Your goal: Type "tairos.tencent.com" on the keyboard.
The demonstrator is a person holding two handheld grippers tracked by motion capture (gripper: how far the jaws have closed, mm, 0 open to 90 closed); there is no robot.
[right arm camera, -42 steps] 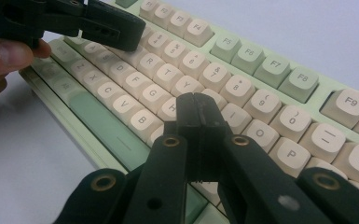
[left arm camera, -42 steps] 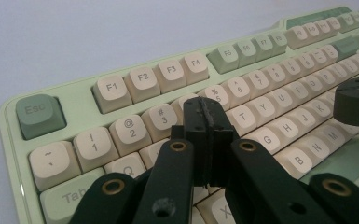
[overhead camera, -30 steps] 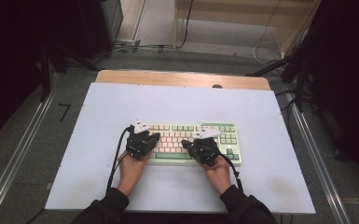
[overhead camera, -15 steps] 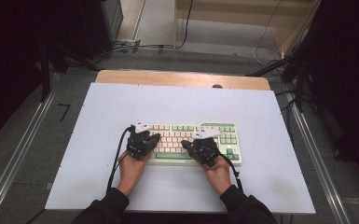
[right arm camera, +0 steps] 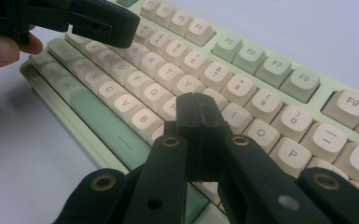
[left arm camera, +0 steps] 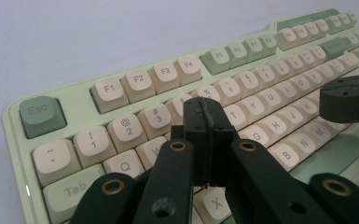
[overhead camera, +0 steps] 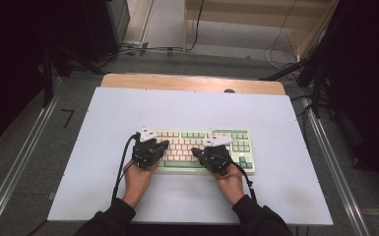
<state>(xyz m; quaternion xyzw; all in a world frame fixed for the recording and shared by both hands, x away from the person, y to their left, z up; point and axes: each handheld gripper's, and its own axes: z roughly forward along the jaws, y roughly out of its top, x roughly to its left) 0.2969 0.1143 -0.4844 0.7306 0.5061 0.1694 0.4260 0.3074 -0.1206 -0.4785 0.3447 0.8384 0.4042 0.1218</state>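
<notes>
Here, left claw (overhead camera: 161, 145) and right claw (overhead camera: 197, 153) both pinched together on nothing, palms down, tips angled inward over the keyboard (overhead camera: 236, 142); keyboard under both, flat on the counter (overhead camera: 103, 118).

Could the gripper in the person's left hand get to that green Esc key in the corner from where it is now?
Probably yes. The left gripper hangs over the keyboard near the letter rows, jaws shut, and the Esc key sits in the near corner with nothing between them. A short sideways move looks enough.

White table (overhead camera: 128, 113), wooden edge (overhead camera: 177, 82), floor cables (overhead camera: 142, 49)
</notes>
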